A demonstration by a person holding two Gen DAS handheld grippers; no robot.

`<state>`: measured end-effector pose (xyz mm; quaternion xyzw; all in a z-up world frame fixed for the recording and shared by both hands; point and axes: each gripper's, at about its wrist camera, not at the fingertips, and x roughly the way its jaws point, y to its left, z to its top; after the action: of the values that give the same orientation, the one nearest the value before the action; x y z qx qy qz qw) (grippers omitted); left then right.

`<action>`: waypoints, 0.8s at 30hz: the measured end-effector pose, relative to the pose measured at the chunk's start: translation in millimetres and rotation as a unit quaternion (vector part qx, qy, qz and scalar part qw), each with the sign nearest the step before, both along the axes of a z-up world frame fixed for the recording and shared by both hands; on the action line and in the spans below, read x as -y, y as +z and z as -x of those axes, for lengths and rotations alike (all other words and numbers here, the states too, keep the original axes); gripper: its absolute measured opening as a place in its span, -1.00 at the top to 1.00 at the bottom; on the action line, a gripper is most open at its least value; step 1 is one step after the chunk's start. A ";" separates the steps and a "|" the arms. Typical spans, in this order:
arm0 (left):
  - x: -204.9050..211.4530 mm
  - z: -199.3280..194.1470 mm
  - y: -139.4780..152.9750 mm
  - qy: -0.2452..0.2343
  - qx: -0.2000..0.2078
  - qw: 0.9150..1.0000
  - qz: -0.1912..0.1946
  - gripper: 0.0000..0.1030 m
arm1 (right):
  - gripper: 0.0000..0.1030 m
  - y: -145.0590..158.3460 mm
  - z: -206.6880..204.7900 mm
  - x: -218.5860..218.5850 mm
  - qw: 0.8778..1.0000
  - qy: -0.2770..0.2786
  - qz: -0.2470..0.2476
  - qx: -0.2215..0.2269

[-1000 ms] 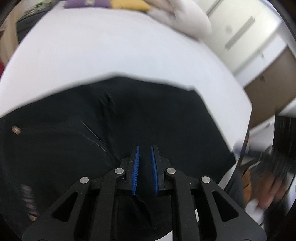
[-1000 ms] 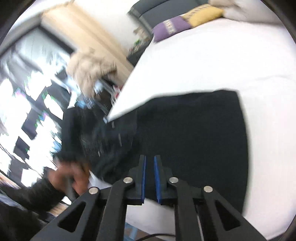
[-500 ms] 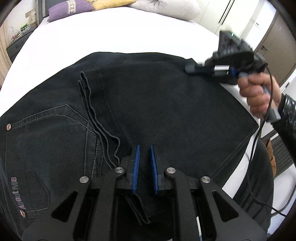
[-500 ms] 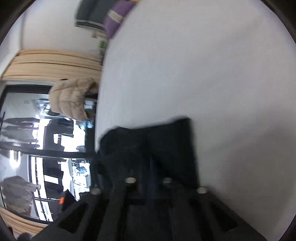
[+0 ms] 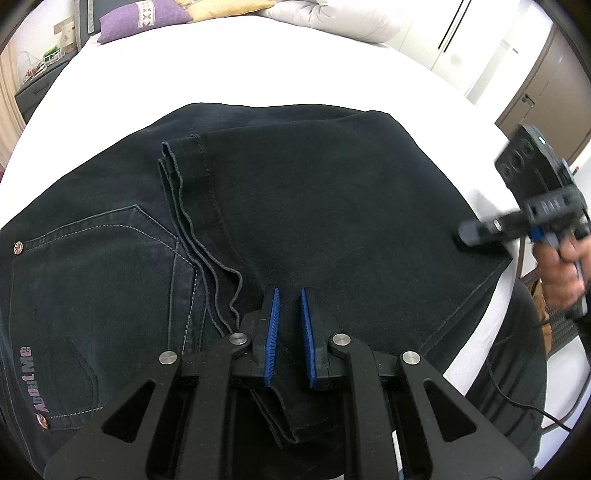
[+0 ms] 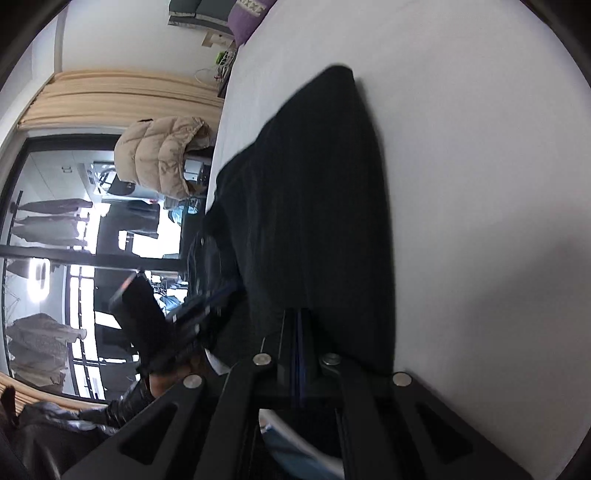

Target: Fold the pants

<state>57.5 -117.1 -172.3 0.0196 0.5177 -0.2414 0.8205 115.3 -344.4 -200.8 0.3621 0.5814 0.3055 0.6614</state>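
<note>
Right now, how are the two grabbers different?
The left gripper has a narrow gap between its blue pads, over the middle of the pants. The right gripper is shut tight, its pads touching, at the pants' edge by the white bed. The left looks sharp; the right looks blurred. Both are black with blue pads.

White bed [image 5: 258,66] lies bare beyond the folded black pants [image 5: 314,206], open for passage up to the pillows [image 5: 144,18] at its far end; on the pants' right edge the right gripper [image 5: 465,236] and hand [image 5: 561,273] block the way.
</note>
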 end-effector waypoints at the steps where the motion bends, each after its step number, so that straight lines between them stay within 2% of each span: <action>1: -1.0 0.8 1.0 0.000 0.000 1.000 0.000 0.77 | 1.00 1.7 6.6 -1.5 1.000 0.000 0.004 0.002; 6: -5.8 6.1 2.5 0.003 0.003 1.000 0.002 0.77 | 1.00 -0.9 20.7 -2.0 1.000 -0.019 0.013 -0.002; 10: -9.8 9.8 2.2 0.005 0.008 1.000 0.009 0.77 | 1.00 -5.4 26.1 2.9 0.998 -0.023 0.049 0.014; 15: -20.3 21.0 12.1 0.011 0.020 1.000 0.020 0.77 | 1.00 -10.0 31.1 9.4 0.998 -0.046 0.039 0.031; 20: -54.1 45.6 41.0 0.040 0.036 0.997 0.058 0.76 | 1.00 0.0 29.0 3.7 0.996 -0.059 0.061 0.022; 24: -113.0 74.9 69.1 0.095 0.056 0.987 0.118 0.76 | 0.98 11.8 28.4 -8.8 0.992 -0.049 0.110 0.039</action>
<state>-17.4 -4.2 -103.2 -0.1130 0.4389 -0.2198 0.8639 86.9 -335.6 -189.0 0.3028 0.5666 0.2215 0.7336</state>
